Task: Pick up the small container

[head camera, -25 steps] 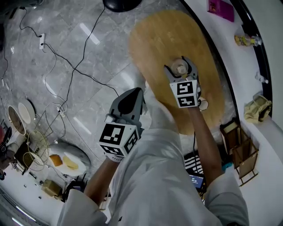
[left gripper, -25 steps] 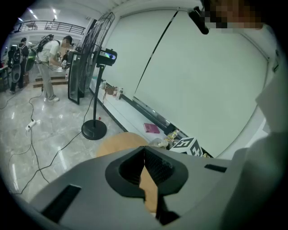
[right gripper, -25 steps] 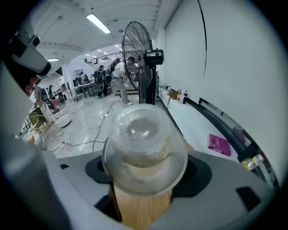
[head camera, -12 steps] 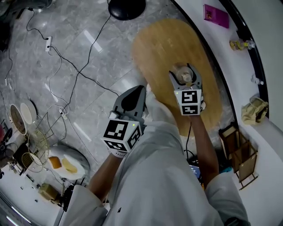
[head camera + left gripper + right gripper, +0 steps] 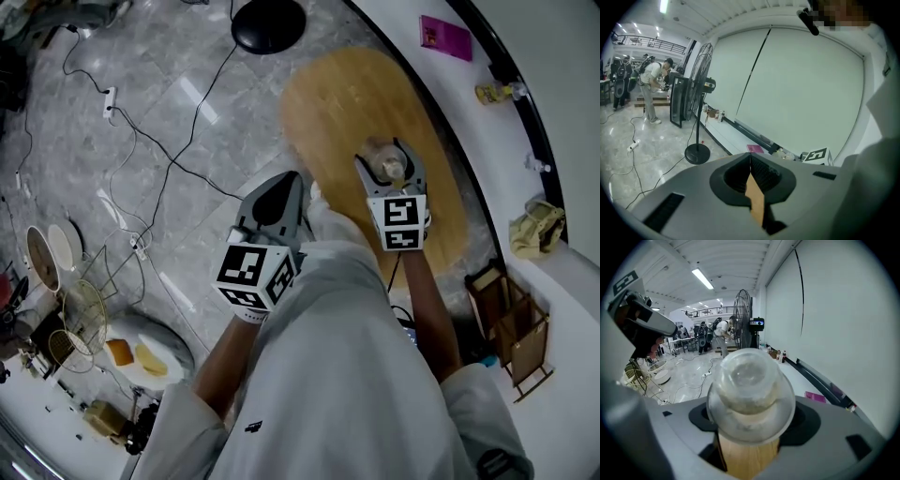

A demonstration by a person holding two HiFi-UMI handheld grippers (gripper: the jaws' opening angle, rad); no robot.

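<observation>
My right gripper (image 5: pixel 392 172) is clamped on the container (image 5: pixel 382 161), a small clear one, with a jaw pressing on each side. In the right gripper view the container (image 5: pixel 750 385) fills the gap, with wood showing below it. Over the last second that hand has come up toward my head camera, and the container has ridden along without shifting in the jaws. I judge it is now off the wooden table (image 5: pixel 342 89), so the pick is essentially made and what's left is keeping it steady. The table spreads beneath it toward 12 o'clock. My left gripper (image 5: pixel 278 204), at 8 o'clock from the right one, has its jaws together on nothing and has risen too. Further out, a black fan base (image 5: pixel 269 21) stands at 11 o'clock from the table.
</observation>
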